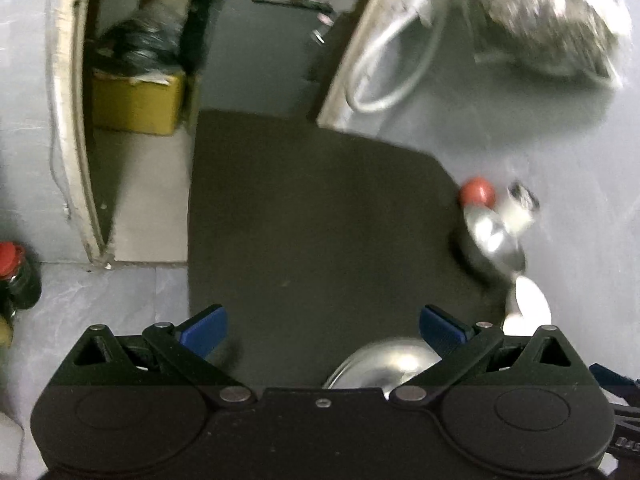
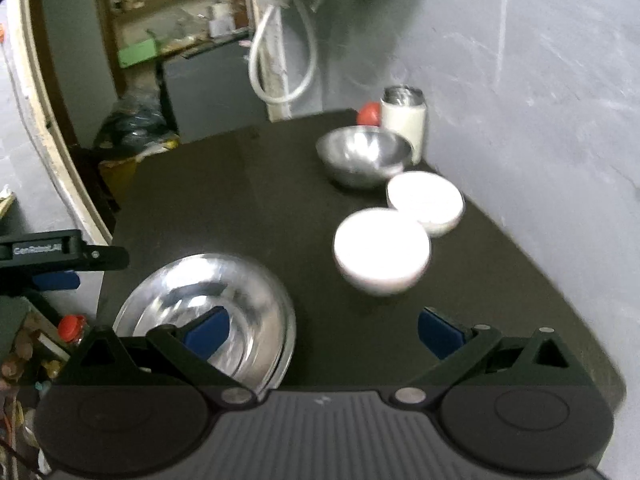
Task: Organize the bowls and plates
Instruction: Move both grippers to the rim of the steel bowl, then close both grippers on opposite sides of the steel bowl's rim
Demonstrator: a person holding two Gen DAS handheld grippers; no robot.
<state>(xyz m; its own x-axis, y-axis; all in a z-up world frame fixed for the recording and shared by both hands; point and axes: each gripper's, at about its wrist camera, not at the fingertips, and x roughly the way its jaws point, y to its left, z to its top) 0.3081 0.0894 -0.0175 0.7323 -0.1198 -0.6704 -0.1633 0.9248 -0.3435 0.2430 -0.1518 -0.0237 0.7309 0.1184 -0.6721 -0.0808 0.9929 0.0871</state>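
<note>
While hovering above the black rounded-corner tabletop point(image 2: 248, 184), the right gripper point(image 2: 322, 330) is holding its blue-padded fingers point(image 2: 206, 334) spread wide, gripping nothing; its left pad is showing in front of the shallow steel plate point(image 2: 208, 312) at the near left edge of the table, though contact cannot be told. The left gripper point(image 1: 322, 326) is likewise standing wide open and empty over the same tabletop, with the plate's rim peeking out just beneath its body. Counting the dishes from the right wrist view, one steel plate is sitting near left, two white round bowls point(image 2: 382, 250) are resting side by side, touching or nearly so, toward the right, and one deep steel bowl point(image 2: 364, 156) is standing behind them. Beyond the steel bowl, a white cylindrical container with a metal top point(image 2: 404, 120) is standing at the far corner near the grey wall point(image 2: 540, 100), with a small red round object point(image 2: 369, 114) just beside it. Both views are blurring slightly, so finer details are hard to read.
</note>
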